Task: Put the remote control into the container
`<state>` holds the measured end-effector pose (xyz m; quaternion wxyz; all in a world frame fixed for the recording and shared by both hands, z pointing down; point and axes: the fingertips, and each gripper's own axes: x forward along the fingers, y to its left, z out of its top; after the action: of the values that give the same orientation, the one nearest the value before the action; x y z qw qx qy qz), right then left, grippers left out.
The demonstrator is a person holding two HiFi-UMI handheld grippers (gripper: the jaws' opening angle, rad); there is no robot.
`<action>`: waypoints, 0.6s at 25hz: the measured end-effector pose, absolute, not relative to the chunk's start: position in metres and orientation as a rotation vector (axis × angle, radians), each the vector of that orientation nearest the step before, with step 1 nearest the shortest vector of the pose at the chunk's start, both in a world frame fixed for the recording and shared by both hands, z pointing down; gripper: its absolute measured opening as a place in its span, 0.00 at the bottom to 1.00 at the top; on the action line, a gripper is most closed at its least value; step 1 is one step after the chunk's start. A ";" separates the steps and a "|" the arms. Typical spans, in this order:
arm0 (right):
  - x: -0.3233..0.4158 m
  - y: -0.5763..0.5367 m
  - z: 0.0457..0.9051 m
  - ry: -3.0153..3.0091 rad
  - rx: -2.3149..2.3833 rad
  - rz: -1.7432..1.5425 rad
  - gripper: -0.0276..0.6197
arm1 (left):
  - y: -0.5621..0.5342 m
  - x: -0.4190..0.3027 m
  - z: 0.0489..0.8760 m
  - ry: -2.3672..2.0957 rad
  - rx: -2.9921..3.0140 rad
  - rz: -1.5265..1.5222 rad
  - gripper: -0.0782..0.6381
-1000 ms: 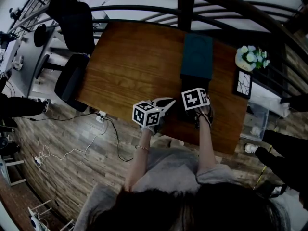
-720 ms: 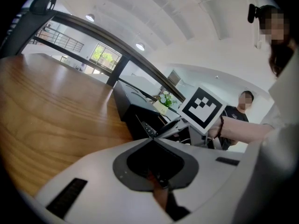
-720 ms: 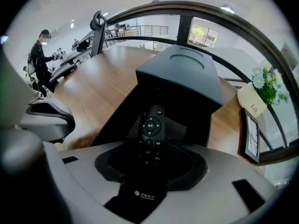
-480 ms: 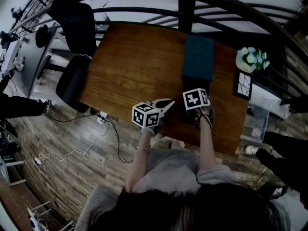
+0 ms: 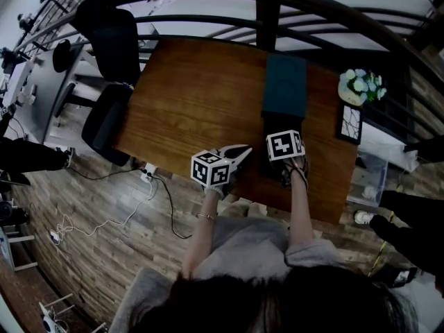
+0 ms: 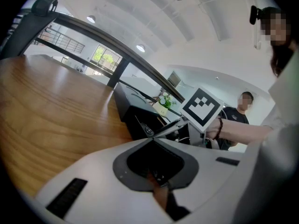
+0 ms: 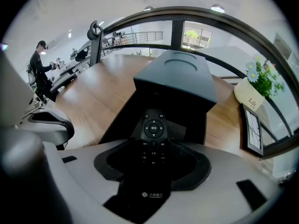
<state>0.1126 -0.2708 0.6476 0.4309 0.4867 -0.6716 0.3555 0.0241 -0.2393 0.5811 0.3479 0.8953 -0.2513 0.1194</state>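
Right tongs (image 7: pixel 152 148): closed on the remote control (image 7: pixel 153 127), which lies lengthwise between the two pale jaws. Its round button pad sticks out past the tips and its printed tail end lies back toward the camera.
Left tongs (image 5: pixel 243 149): jaws brought together with nothing between them. They are held low by the near edge of the counter, just left of the right tongs, with the tips angled toward them.
Remote control: black and slim, off the counter in the right tongs. Its button end points at the container and sits just short of the container's near face.
Container (image 5: pixel 284 82): a dark teal box with a round dent in its top (image 7: pixel 180 62), standing toward the far right of the counter.
Dark patch (image 5: pixel 272 159): a black area on the counter between the container and the near edge, under the right tongs. I cannot tell whether it is part of the container.
Counter (image 5: pixel 194 96): brown wood grain, bare across its left half.
Flowers (image 5: pixel 361 83): white blooms in a pale pot at the far right corner, right of the container and apart from it.
Picture frame (image 5: pixel 349 121): dark-edged, just nearer than the flowers along the right edge.
Marker cube (image 6: pixel 202 107): the right tongs' black-and-white cube, seen from the left gripper view beside the person's wrist.
Chair (image 5: pixel 104 113): a dark office chair on the plank floor off the left end of the counter.
Railing (image 5: pixel 267 9): a dark curved rail with a post, beyond the far edge.
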 end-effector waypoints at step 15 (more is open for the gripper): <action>0.114 -0.263 0.608 -1.949 1.285 0.755 0.35 | -0.225 0.040 0.576 -0.592 2.365 0.310 0.11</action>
<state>0.1141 -0.2633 0.6080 0.3375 0.4930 -0.7477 0.2898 0.0403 -0.2252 0.5759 0.3352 0.9067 -0.2268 0.1189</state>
